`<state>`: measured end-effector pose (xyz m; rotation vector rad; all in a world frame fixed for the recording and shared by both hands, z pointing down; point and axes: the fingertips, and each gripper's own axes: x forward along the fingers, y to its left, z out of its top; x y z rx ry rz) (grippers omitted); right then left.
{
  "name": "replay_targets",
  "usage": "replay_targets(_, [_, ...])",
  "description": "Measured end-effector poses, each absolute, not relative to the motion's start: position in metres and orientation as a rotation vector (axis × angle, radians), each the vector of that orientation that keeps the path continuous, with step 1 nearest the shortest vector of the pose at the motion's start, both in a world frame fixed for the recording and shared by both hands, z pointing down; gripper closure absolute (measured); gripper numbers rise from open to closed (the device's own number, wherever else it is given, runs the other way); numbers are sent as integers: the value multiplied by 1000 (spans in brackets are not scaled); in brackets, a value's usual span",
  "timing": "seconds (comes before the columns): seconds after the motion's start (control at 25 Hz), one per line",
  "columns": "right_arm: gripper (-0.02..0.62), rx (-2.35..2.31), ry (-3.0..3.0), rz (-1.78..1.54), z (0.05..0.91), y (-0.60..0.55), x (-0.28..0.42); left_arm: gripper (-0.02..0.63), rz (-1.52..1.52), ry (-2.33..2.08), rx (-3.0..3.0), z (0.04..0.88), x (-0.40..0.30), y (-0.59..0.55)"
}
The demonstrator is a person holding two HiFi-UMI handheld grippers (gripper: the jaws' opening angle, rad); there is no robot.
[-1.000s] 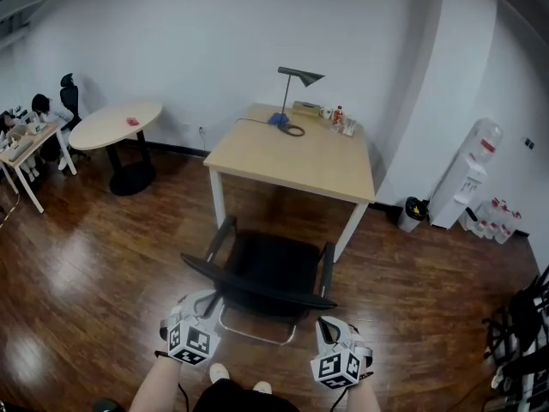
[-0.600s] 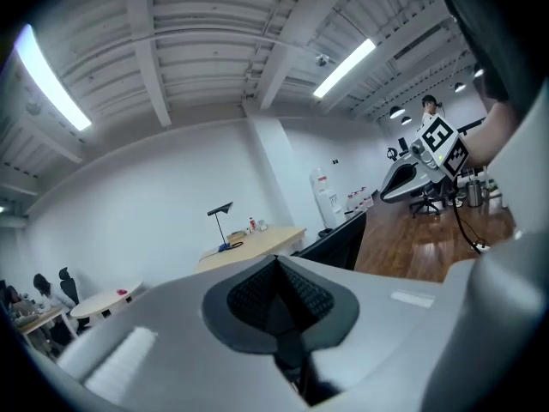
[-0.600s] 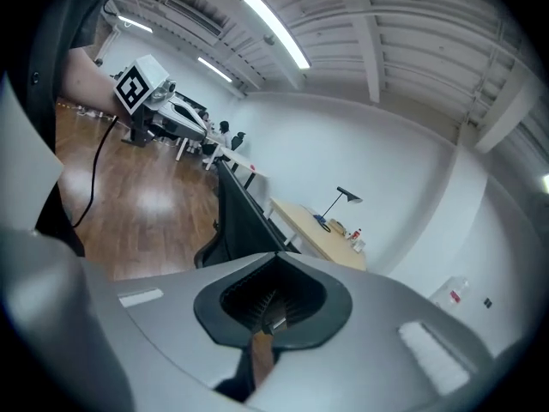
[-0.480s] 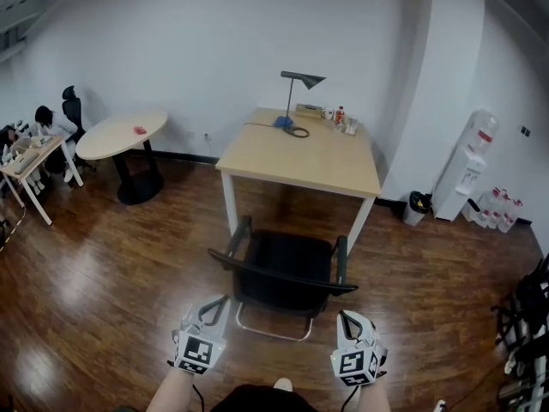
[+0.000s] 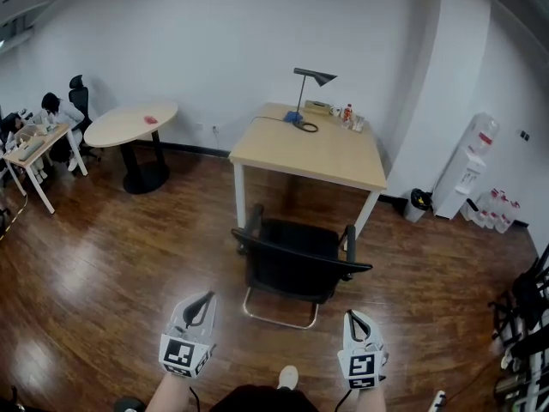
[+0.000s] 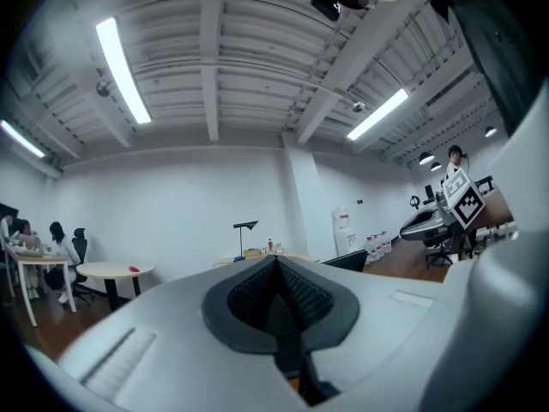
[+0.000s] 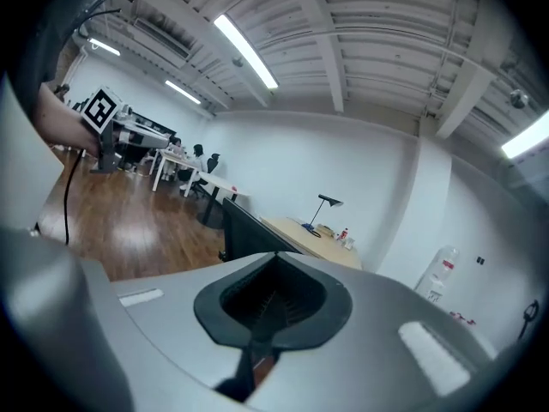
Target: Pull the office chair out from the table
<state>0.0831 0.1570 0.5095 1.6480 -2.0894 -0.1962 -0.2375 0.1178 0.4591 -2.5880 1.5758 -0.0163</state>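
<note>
Black office chair [image 5: 300,260] stands at centre frame, out from under the pale wooden table [image 5: 313,148] just above it. A second ago my grippers were close behind its backrest; now the left gripper [image 5: 201,303] and right gripper [image 5: 355,320] hang back near the bottom edge, both closed and holding nothing. I judge the pull finished. Bare wood floor [image 5: 111,256] lies open on the left and lower right

No text, label, brand or number is legible on anything in view.
</note>
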Motion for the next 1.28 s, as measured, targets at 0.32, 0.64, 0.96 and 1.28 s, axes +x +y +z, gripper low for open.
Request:
replay_targets(0.32, [583,1814,-2176,-56,504,227,71,604,34,1519,-2649,466,-253,175])
replay_targets(0.64, [583,1848,-2303,53,497,252,83,604,-10,1578,-2691,481,-258,199])
replay_targets(0.96, [583,1886,-2330,52,497,276,115,604,48,1653,-2643,468,-241,221])
replay_targets(1.28, [584,1904,-2396,158,508,279,148,604,67,1662,-2636,469,-216,224])
